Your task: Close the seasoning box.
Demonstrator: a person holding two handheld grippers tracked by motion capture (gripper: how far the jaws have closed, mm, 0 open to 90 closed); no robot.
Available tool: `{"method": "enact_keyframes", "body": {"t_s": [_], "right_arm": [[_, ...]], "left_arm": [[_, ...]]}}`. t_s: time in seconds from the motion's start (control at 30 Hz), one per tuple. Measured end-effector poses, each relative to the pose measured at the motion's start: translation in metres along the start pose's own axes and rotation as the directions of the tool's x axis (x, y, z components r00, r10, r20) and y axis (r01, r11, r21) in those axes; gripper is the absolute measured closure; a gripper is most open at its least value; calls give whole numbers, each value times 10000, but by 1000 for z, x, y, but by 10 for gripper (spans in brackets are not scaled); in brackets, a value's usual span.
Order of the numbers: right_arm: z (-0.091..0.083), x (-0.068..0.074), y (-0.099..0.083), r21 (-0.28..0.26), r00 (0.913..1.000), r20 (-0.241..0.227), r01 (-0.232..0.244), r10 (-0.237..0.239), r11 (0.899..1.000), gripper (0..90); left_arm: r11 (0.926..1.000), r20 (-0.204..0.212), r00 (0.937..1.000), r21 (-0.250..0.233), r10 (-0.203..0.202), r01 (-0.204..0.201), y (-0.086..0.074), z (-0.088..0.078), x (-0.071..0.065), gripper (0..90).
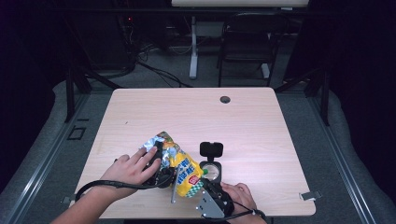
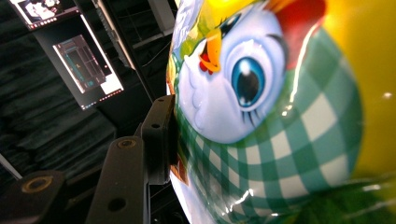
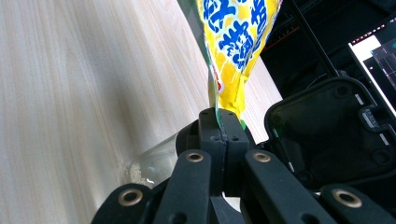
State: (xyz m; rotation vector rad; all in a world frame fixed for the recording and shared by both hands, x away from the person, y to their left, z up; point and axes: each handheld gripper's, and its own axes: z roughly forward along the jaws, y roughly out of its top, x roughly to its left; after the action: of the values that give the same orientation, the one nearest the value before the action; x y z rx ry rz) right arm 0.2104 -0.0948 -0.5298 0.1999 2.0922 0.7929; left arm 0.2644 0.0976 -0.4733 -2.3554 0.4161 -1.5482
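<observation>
- My two tongs are both on one snack bag [image 1: 180, 163], held up over the near middle of the table [image 1: 196, 112].
- Bag is yellow with blue lettering, a green checked patch and a cartoon bird; top end is crumpled silver foil, pointing away from me to the left.
- My right tongs [image 3: 219, 122] are pressed together on the bag's thin bottom seam; in the right gripper view the yellow edge goes straight down between the two black tips.
- In the high view the right tongs [image 1: 205, 186] sit at the near table edge, my right hand [image 1: 238, 193] behind them, grey plate on top.
- My left tongs [image 1: 161, 161] hold the puffy body of the bag, my left hand [image 1: 133, 168] wrapped over them.
- Left gripper view: one black pad [image 2: 161, 140] lies flat against the bag's checked side; the other pad is hidden behind the bag. Jaws stand part-way apart with the bag between them, so I read it as pinching the bag.
- A black box with its lid flipped up [image 1: 211, 161] sits on the table just right of the bag, close to my right tongs.
- Bag's lower corner hangs just beside that box; whether they touch I cannot tell.
</observation>
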Motion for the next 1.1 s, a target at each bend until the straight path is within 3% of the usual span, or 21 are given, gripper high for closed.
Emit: {"method": "enact_keyframes", "body": {"t_s": [0.53,0.9,0.93,1.1], "right_arm": [[0,0,0,6,10000,-2,73,-73,10000,900],[0,1,0,25,9999,9,122,-122,9999,900],[0,1,0,21,9999,18,125,-125,9999,900],[0,1,0,-40,9999,50,129,-129,9999,900]], "left_arm": [[9989,-184,9987,37,473,-473,2,-2,2,562],[9977,-46,9977,54,678,-678,3,-2,5,562],[9976,-214,9974,56,691,-690,3,-2,5,563],[9966,-233,9964,86,821,-819,3,-3,7,564]]}}
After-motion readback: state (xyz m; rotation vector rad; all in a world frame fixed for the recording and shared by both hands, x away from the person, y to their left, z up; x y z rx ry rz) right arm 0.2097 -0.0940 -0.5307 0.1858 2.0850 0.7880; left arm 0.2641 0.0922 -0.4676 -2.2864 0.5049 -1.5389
